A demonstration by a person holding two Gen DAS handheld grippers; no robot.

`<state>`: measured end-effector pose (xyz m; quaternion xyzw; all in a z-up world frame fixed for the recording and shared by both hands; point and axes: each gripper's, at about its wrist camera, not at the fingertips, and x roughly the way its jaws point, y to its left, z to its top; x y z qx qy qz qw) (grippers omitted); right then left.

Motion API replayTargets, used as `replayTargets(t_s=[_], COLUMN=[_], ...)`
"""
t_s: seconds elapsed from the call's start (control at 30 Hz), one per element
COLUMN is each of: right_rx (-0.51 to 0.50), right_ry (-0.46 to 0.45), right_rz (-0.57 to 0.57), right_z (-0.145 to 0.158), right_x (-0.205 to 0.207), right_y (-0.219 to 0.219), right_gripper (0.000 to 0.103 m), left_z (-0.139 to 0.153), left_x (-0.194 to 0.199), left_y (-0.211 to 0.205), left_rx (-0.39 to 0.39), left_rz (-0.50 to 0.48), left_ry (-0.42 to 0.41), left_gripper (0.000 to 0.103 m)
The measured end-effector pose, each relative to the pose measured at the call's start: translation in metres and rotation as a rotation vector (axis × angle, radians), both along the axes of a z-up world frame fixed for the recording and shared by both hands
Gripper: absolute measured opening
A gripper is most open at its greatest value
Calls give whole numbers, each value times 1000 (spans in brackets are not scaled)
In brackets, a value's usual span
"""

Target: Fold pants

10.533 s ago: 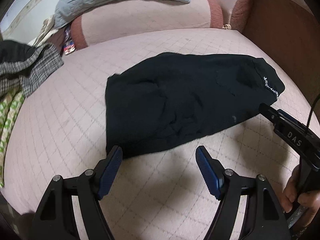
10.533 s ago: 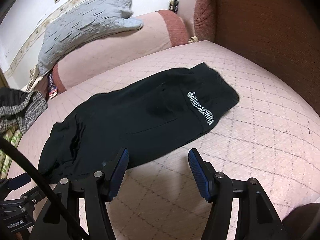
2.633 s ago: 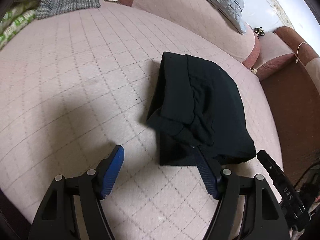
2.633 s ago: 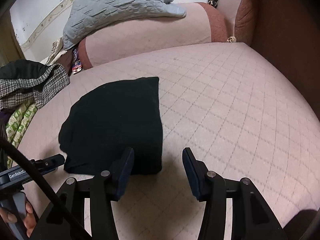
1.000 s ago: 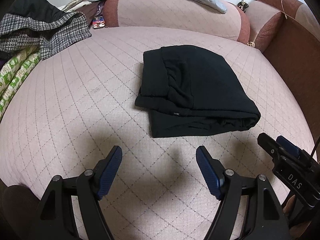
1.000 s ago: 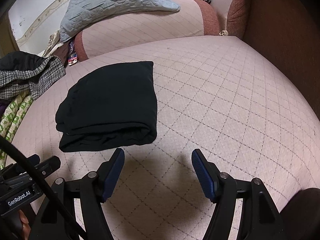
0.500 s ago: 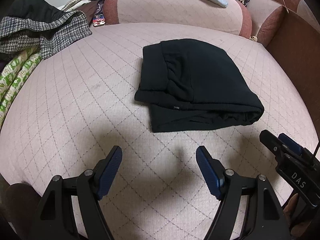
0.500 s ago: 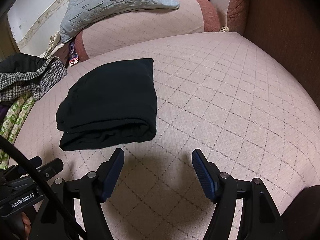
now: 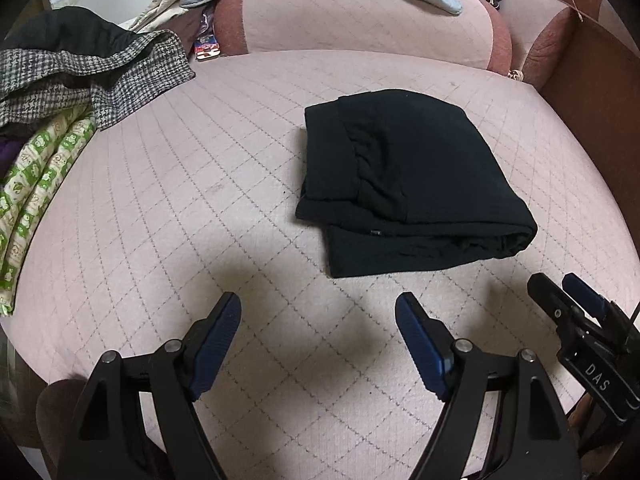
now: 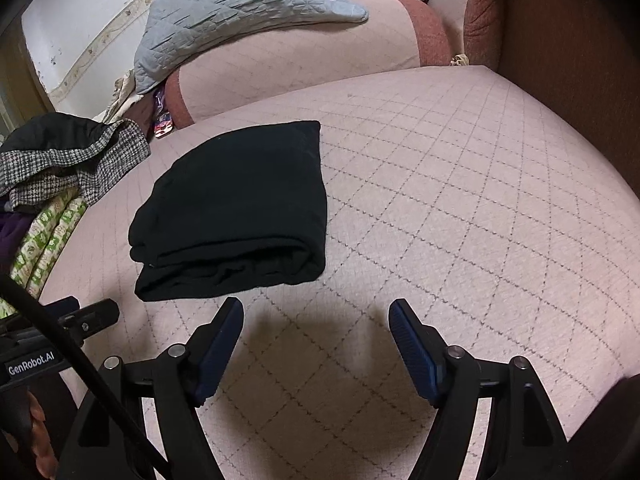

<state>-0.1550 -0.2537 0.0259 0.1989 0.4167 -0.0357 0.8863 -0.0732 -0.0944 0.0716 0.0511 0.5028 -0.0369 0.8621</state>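
- Left hand-held gripper [image 9: 318, 322]: at 6 o'clock in the left wrist view, jaws wide and opening further, nothing between them; only quilted bed cover [image 9: 160, 208] lies beneath.
- Right hand-held gripper [image 10: 316, 326]: at 6 o'clock in the right wrist view, jaws likewise wide and opening, empty. Its tip also shows at 4 o'clock in the left wrist view.
- Change noted: a few seconds ago both grippers were at the near edge of the pants; they have since drawn back and now stand clear of the cloth.
- Pants [image 9: 404, 180]: black, folded into a compact, roughly rectangular bundle, lying flat on the bed toward 12 o'clock of the left gripper and 11 o'clock of the right. The near edge shows stacked layers; one lower layer sticks out slightly at the left corner.
- Judgement: the fold appears complete, and the release suggests the task is at or near its end. A minor tidy of the protruding layer may remain.
- Beyond: checked garment [image 9: 92, 76] at 10 o'clock, bolster [image 9: 360, 20] with grey quilt [image 10: 240, 12] at 12 o'clock, well apart from the pants.
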Motion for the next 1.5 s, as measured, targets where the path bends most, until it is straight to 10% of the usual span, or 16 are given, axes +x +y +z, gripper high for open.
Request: replayTargets(t_s=[1.5], right_rx=[-124], right_ry=[-19], right_rz=[-8], right_z=[-1], right_x=[3], right_y=[11], right_gripper=[79], left_z=[-8], left_x=[-18], left_y=[-14], left_rx=[-79], left_rz=[-63], left_ry=[23], left_gripper=[79])
